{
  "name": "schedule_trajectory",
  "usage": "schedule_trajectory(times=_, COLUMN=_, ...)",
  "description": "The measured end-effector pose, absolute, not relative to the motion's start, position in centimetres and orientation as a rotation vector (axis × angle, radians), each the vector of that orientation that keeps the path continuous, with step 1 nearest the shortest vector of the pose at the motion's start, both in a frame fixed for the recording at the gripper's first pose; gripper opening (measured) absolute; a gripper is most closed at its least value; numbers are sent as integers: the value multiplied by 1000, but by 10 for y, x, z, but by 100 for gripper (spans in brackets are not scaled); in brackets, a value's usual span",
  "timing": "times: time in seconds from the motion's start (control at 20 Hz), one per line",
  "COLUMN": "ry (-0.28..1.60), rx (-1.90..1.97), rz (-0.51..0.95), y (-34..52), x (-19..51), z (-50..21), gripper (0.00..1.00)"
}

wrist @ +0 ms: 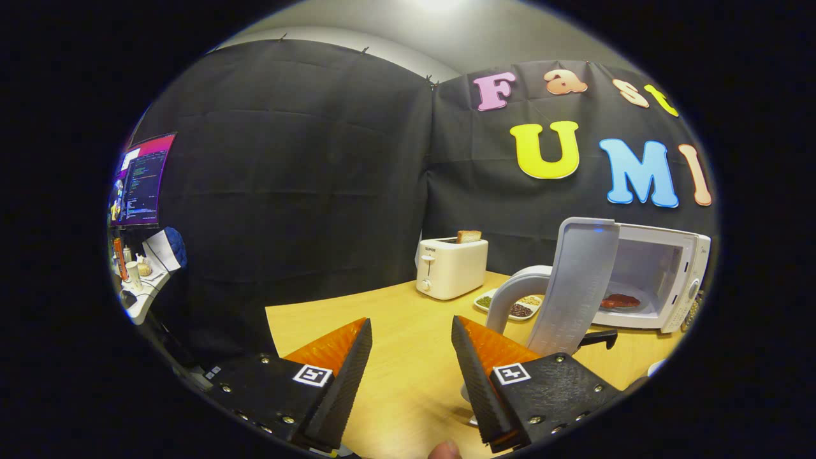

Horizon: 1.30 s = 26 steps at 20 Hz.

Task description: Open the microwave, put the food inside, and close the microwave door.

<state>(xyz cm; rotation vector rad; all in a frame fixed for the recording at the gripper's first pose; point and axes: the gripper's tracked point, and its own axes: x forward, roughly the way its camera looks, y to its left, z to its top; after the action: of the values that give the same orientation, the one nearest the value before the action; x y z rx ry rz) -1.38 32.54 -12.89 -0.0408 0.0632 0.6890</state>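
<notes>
A white microwave [676, 280] stands on the wooden table [408, 363], beyond my fingers and to their right. Its door [574, 287] is swung wide open toward me, with its curved handle [510, 296] on the near side. Inside the cavity lies reddish food [618, 301] on a plate. My gripper [411, 331] is open over the table, well short of the door, with nothing between the fingers. The right finger [475, 366] is nearest the door's lower edge.
A white toaster [451, 266] with a slice of bread [468, 236] stands at the table's far side. A dish of grains [519, 308] sits behind the door handle. A desk with a monitor [140, 182] lies off beyond the table's left edge.
</notes>
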Motion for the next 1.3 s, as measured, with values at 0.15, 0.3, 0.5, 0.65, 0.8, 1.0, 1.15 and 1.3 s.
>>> schedule_trajectory(times=0.15, ry=69, rx=-63, rz=627, y=297, x=-10, z=-132, gripper=73)
schedule_trajectory(times=0.3, ry=41, rx=-117, rz=541, y=261, x=3, z=-134, gripper=39)
schedule_trajectory(times=0.5, ry=100, rx=-91, rz=490, y=223, x=33, z=-155, gripper=11)
schedule_trajectory(times=0.65, ry=179, rx=11, rz=465, y=196, x=53, z=-165, gripper=2)
schedule_trajectory(times=0.8, ry=172, rx=56, rz=351, y=150, x=80, z=-157, gripper=2)
schedule_trajectory(times=1.0, ry=166, rx=58, rz=234, y=93, x=117, z=-153, gripper=2)
schedule_trajectory(times=1.15, ry=178, rx=94, rz=168, y=55, x=140, z=-149, gripper=2)
schedule_trajectory(times=1.3, ry=143, rx=73, rz=92, y=21, x=165, z=-138, gripper=2)
